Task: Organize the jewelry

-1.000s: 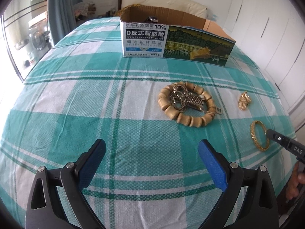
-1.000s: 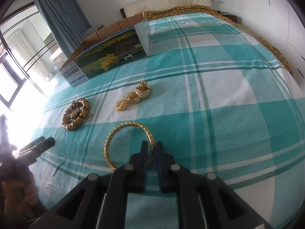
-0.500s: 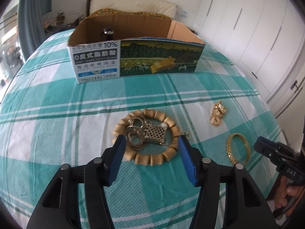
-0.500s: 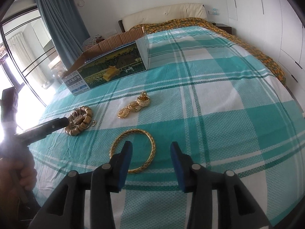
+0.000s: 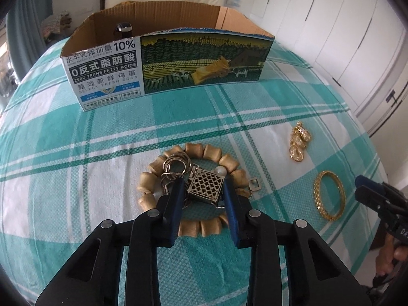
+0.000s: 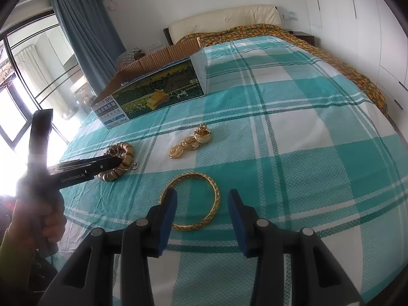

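A wooden bead bracelet (image 5: 211,153) lies on the checked bedspread with a metal chain and a square lattice pendant (image 5: 206,187) heaped inside it. My left gripper (image 5: 202,187) is down over this heap. Its jaws are closing with the pendant between them, the right pad at the pendant's corner and a sliver of gap on the left. In the right wrist view that gripper's tip (image 6: 114,162) rests at the bead bracelet (image 6: 125,153). My right gripper (image 6: 202,197) is open and straddles the near part of a gold bangle (image 6: 216,196), which lies flat.
An open cardboard box (image 5: 204,58) stands behind the jewelry with a dark object (image 5: 122,29) inside. A gold charm cluster (image 5: 298,142) lies between the box and the bangle (image 5: 329,196). White wardrobes line the right side; a person's hand (image 6: 40,219) holds the left gripper.
My left gripper moved forward to the bead bracelet and narrowed its jaws around the pendant. My right gripper went from shut at the bangle's rim to open and has stayed so.
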